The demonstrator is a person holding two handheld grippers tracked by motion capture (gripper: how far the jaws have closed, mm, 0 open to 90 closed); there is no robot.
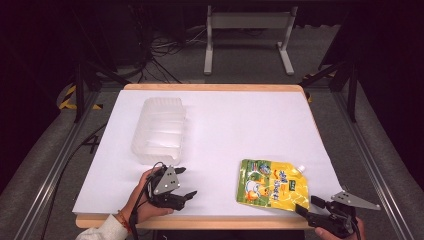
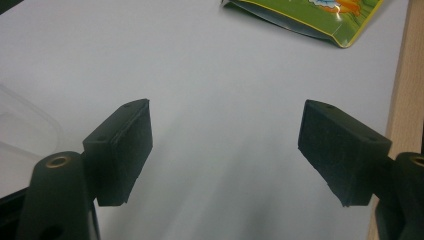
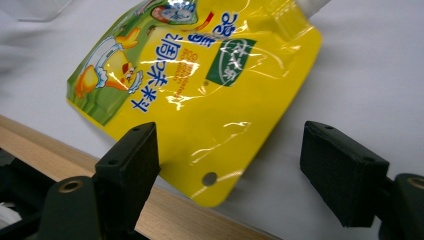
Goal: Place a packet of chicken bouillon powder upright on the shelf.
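A yellow and green spouted pouch with a cartoon duck lies flat near the table's front right edge. In the right gripper view the pouch lies just ahead of my right gripper, whose jaws stand wide apart with one pouch corner reaching between them, untouched. From above, the right gripper hovers at the front edge beside that corner. My left gripper rests open near the front edge, left of centre, pointing right; bare white table lies between its jaws in the left gripper view, with the pouch farther off.
A clear plastic tub stands on the white table cover at the left, just behind the left hand. The wooden table edge runs along the front. A metal stand and cables sit on the floor beyond.
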